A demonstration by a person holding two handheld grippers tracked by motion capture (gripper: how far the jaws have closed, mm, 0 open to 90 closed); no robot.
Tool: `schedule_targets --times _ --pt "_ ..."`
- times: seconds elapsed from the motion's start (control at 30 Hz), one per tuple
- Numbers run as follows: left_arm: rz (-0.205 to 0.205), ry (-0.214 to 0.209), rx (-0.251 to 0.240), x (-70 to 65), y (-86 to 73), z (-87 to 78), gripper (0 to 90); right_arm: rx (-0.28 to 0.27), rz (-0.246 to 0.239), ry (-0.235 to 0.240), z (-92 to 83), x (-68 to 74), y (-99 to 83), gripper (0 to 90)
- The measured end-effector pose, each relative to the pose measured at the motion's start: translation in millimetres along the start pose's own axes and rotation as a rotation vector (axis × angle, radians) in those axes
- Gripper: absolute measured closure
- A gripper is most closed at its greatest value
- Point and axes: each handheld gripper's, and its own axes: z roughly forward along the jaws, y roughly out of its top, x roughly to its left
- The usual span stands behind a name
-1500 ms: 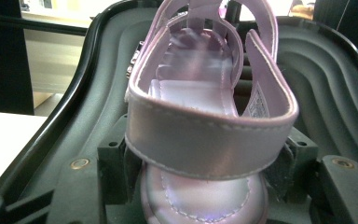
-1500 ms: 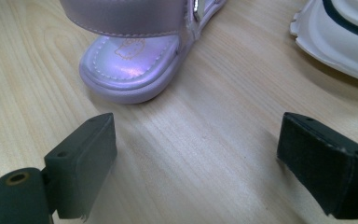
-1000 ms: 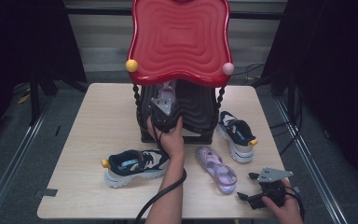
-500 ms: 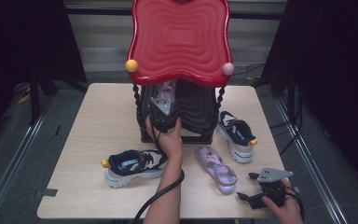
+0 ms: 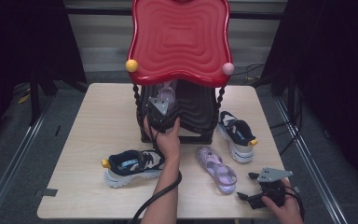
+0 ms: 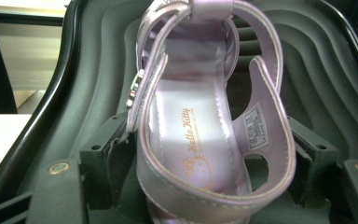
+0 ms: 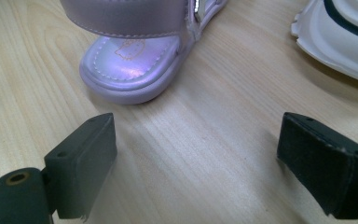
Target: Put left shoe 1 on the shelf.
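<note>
Light wood tabletop (image 5: 102, 116), rectangular. At far centre stands a black-and-red shoe rack (image 5: 193, 114). Left of centre, near side, a navy-and-white sneaker (image 5: 133, 166) lies on its sole. Its mate (image 5: 235, 135) sits right of the rack. A lilac sandal (image 5: 216, 169) lies between them, nearer the front edge.

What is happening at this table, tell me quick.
A person is putting shoes on a small two-tier shoe rack. The left gripper has a purple sandal between its jaws on the rack's black lower shelf; the jaws have just been opening and the pads look barely off its heel. The right gripper rests open on the table, facing the other purple sandal. Two dark blue and white sneakers wait on the table.
</note>
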Motion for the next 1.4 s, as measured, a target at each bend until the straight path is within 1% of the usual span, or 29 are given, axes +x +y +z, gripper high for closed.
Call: schedule_targets --times 0.1,0.23,0.27,0.3,0.37,0.53,0.57,0.6,0.63,0.73,0.87,0.93,1.03,1.1,1.17,1.27,1.3,1.37,1.4 --pt "-0.002 -0.013 0.008 0.5 0.7 -1.0 25.0 0.000 0.000 0.000 0.1 -0.1 0.0 11.1" --pt "0.027 -0.018 0.017 0.9 2.1 -5.3 23.1 -0.002 -0.003 0.001 0.2 -0.2 0.1 11.1" --pt "0.027 -0.016 0.018 1.1 2.4 -6.3 22.4 -0.002 -0.002 0.001 0.2 -0.2 0.1 11.1" --pt "0.036 -0.029 0.015 3.9 3.6 -9.1 21.4 -0.002 -0.003 0.002 0.3 -0.2 0.1 11.1" --pt "0.029 -0.028 0.023 4.7 4.4 -10.6 20.5 -0.002 -0.003 0.001 0.2 -0.2 0.1 11.1" --pt "0.033 -0.061 0.044 8.7 7.4 -17.6 19.8 -0.002 -0.002 0.002 0.3 -0.2 0.1 11.0" --pt "0.031 -0.076 0.051 9.6 7.9 -19.2 19.8 -0.002 -0.003 0.001 0.3 -0.2 0.1 11.1" --pt "0.031 -0.078 0.053 9.8 8.2 -20.1 19.8 -0.002 -0.003 0.001 0.3 -0.3 0.1 11.1" --pt "0.036 -0.095 0.063 10.6 8.7 -21.6 19.8 -0.002 -0.003 0.001 0.3 -0.2 0.1 11.1" --pt "0.041 -0.116 0.075 12.3 9.6 -25.9 19.8 -0.001 -0.001 0.002 0.2 -0.1 0.1 11.1" --pt "0.062 -0.143 0.087 15.5 11.7 -33.5 19.8 -0.001 -0.001 0.001 0.2 -0.1 0.1 11.1" --pt "0.063 -0.151 0.091 17.9 12.6 -37.5 20.0 0.000 -0.001 0.001 0.2 -0.1 0.1 11.1" --pt "0.052 -0.181 0.103 22.9 15.2 -43.2 20.0 0.000 -0.001 0.001 0.2 -0.1 0.1 11.1" --pt "0.058 -0.192 0.109 25.0 17.1 -46.4 20.0 0.000 0.001 0.001 0.2 0.0 0.1 11.1" --pt "0.079 -0.214 0.129 28.4 18.7 -49.9 20.2 0.000 0.001 0.002 0.2 0.0 0.1 11.1" --pt "0.083 -0.243 0.152 32.9 19.5 -53.4 20.2 0.000 0.001 0.001 0.2 0.0 0.1 11.1" --pt "0.088 -0.247 0.148 33.7 19.7 -55.1 20.2 0.000 0.001 0.001 0.2 0.0 0.1 11.1" --pt "0.105 -0.275 0.158 35.6 19.8 -57.9 20.9 0.000 0.001 0.001 0.2 0.0 0.1 11.1" --pt "0.118 -0.277 0.164 35.8 19.7 -59.0 20.9 0.000 0.002 0.002 0.2 0.0 0.1 11.1"
